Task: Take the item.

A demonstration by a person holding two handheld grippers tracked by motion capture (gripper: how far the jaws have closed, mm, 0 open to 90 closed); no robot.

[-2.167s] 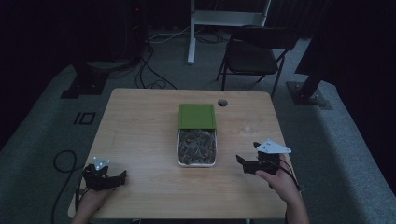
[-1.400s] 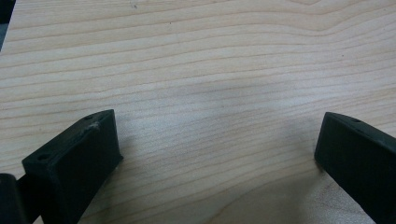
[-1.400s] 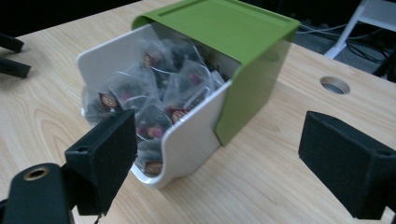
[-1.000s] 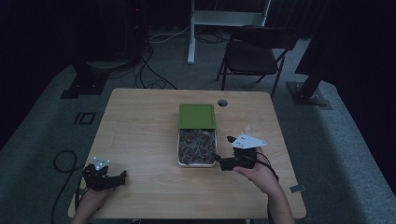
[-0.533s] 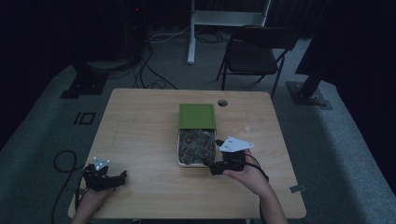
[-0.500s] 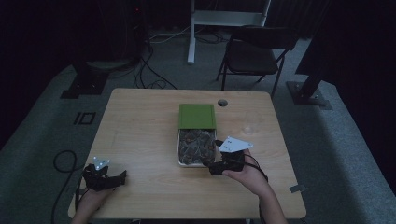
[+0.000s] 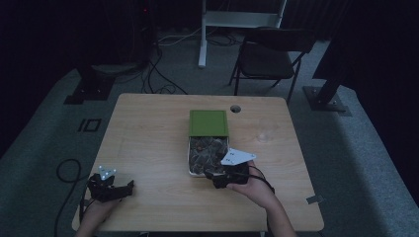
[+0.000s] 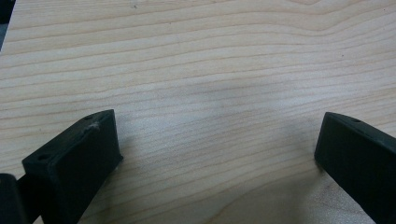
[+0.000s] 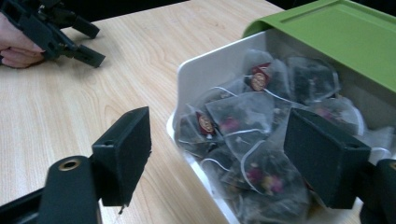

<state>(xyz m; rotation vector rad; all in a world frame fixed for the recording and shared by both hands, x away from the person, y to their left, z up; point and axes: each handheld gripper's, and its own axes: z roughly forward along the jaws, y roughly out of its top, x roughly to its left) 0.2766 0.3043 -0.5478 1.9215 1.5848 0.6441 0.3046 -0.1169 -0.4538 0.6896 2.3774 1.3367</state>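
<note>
At white box [image 9: 196, 70] near rim: right tool [image 9: 219, 154] apart, closing, straddling wall; left tool [image 8: 219, 154] apart.

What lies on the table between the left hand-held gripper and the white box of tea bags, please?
Bare wooden table only, in the high view, between the left hand-held gripper and the white box.
</note>
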